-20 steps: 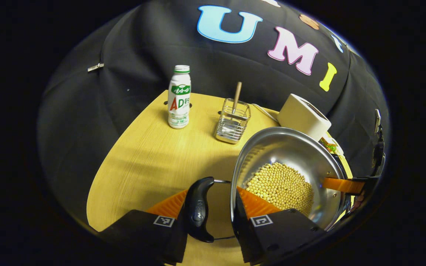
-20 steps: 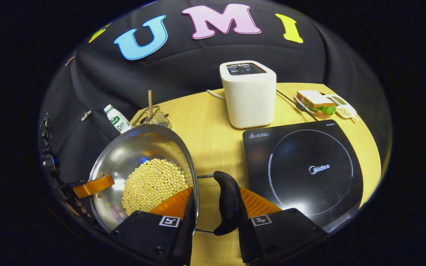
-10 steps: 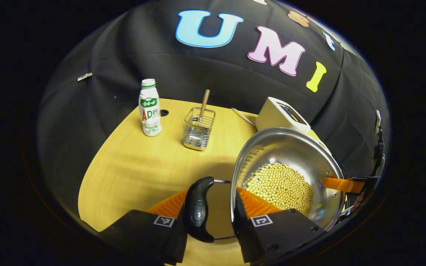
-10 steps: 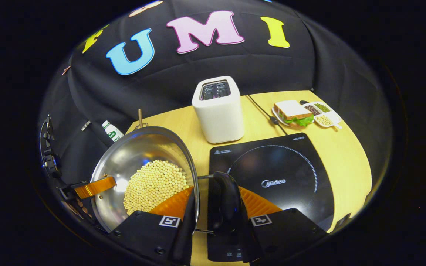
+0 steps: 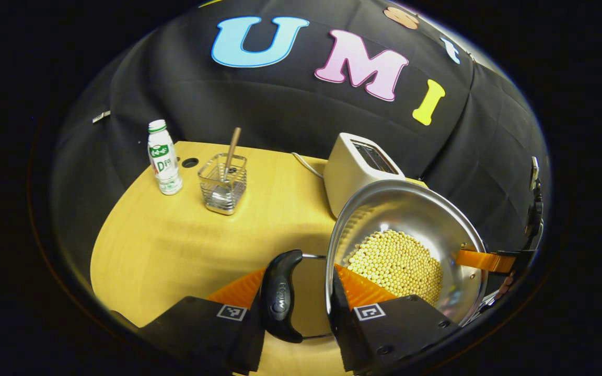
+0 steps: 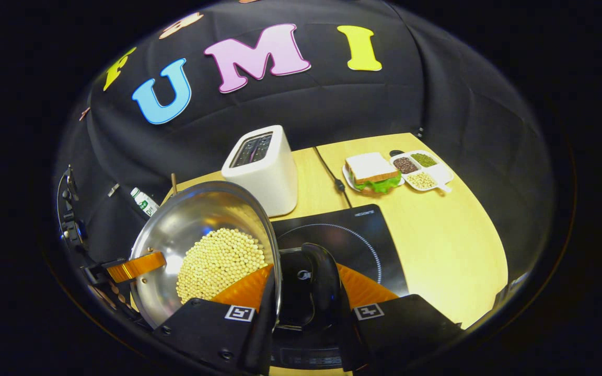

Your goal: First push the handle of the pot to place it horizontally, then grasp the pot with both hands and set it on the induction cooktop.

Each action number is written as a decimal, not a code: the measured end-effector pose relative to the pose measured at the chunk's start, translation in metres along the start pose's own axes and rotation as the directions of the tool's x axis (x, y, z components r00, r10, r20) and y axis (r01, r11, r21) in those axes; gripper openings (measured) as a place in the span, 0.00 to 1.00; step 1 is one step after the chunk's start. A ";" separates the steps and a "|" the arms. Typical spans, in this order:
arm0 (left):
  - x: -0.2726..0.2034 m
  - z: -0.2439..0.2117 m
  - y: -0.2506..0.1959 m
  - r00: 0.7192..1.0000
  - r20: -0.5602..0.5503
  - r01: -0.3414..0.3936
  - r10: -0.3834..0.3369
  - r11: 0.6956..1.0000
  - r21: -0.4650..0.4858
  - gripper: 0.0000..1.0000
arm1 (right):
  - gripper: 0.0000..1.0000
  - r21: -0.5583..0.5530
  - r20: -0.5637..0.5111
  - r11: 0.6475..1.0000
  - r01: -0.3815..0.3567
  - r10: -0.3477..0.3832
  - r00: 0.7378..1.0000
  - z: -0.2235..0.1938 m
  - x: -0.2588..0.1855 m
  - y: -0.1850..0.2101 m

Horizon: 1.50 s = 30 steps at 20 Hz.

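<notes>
Wooden bench [image 5: 186,245] beneath us. At 6 o'clock our left hand-held gripper [image 5: 297,292] and right hand-held gripper [image 6: 301,297] each clasp a pot side handle [image 6: 322,284]; the pot [image 6: 204,230] of soybeans [image 6: 220,258] hangs over the induction cooktop [image 6: 356,237]. Uneven lowering could spill beans, we judge.

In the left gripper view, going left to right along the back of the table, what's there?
Drink bottle → wire utensil basket with a wooden-handled utensil standing in it → white toaster → steel pot of soybeans, held up at the right.
</notes>
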<state>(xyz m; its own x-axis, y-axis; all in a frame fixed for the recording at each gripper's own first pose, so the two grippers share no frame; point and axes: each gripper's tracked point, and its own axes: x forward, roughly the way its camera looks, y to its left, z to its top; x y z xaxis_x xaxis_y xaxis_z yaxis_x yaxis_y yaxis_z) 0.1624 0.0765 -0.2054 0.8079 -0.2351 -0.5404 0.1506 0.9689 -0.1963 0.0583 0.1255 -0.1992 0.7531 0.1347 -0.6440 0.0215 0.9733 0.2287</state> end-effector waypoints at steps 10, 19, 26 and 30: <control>0.035 -0.022 -0.073 0.999 -0.030 0.015 -0.014 1.000 0.017 0.59 | 0.54 0.038 -0.018 0.999 0.026 -0.025 1.000 0.003 0.006 -0.082; 0.075 -0.035 -0.105 0.999 -0.043 0.022 -0.021 1.000 0.019 0.60 | 0.54 0.062 -0.042 0.997 0.053 -0.051 0.998 0.002 0.029 -0.126; 0.087 -0.044 -0.108 0.998 -0.055 0.012 -0.012 1.000 0.007 0.60 | 0.54 0.055 -0.067 0.997 0.053 -0.049 0.997 -0.004 0.046 -0.134; 0.088 -0.043 -0.108 0.999 -0.045 0.003 -0.002 1.000 0.016 0.60 | 0.54 0.068 -0.074 0.997 0.043 -0.038 0.997 -0.005 0.052 -0.133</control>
<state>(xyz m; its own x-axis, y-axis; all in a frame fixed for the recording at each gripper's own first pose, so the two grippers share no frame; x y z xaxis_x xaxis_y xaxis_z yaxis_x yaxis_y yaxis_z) 0.1934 -0.0518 -0.2669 0.7811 -0.2406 -0.5761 0.1622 0.9693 -0.1848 0.0909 0.0036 -0.2668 0.7013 0.1112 -0.7041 0.0982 0.9633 0.2500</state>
